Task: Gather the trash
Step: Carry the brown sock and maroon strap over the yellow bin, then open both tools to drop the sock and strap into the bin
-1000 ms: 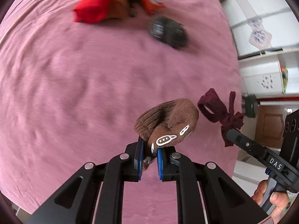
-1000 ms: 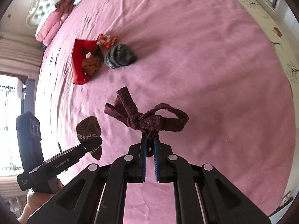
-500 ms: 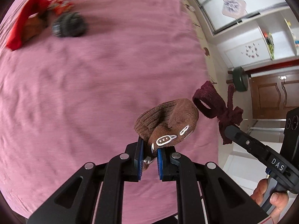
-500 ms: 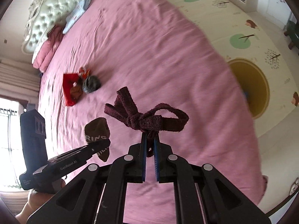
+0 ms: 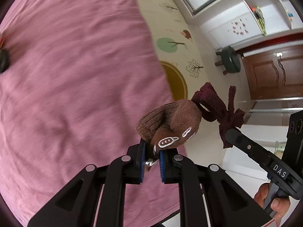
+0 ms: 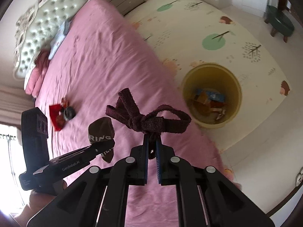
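My left gripper is shut on a brown knitted sock with white lettering, held in the air over the pink bed's edge. It also shows in the right wrist view. My right gripper is shut on a knotted maroon cloth strip, seen beside the sock in the left wrist view. A yellow bin stands on the floor beside the bed, with some trash in it; in the left wrist view only its rim shows.
The pink bed still holds a red wrapper and a dark balled sock near the left. A padded headboard, pillows, a dresser, a green stool and a patterned floor mat surround it.
Both grippers have swung right, away from the middle of the bed toward its edge, still holding the sock and the cloth strip. The yellow bin has come into view.
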Available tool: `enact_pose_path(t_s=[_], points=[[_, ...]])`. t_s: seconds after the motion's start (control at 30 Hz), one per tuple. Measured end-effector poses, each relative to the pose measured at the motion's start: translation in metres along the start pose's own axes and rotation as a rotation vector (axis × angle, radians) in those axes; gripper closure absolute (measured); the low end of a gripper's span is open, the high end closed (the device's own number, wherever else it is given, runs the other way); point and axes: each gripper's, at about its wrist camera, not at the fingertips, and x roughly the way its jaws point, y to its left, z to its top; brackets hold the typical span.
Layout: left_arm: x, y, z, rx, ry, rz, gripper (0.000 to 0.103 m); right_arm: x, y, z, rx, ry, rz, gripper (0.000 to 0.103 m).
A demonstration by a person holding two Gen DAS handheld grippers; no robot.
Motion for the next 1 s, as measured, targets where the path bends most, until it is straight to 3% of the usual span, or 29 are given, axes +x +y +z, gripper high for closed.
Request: enact_pose_path(t_s=[0.33,0.67,0.73,0.8,0.83,1.0], points=[[0.051,-0.070,0.036,0.076,0.069,-0.013,0.091,-0.020,-0.072,0.037,0.115,-0.061,-0.015,0.096],[0.077,-0.119,0.068,0.158,0.080,-0.039,0.087,-0.025,-0.107,0.073,0.142,-0.082,-0.008,0.093],[0.078,-0.126,0.073,0.169,0.075,-0.047,0.074,-0.027,-0.111,0.080,0.147,-0.091,0.004,0.088],[0.079,-0.127,0.077,0.164,0.066,-0.037,0.032,-0.028,-0.116,0.086,0.161,-0.095,0.022,0.083],[0.079,-0.124,0.079,0.146,0.057,-0.033,0.028,-0.029,-0.119,0.089,0.173,-0.102,0.021,0.080],[0.085,-0.119,0.082,0.126,0.080,-0.028,0.027,-0.030,-0.125,0.098,0.199,-0.111,0.024,0.076]])
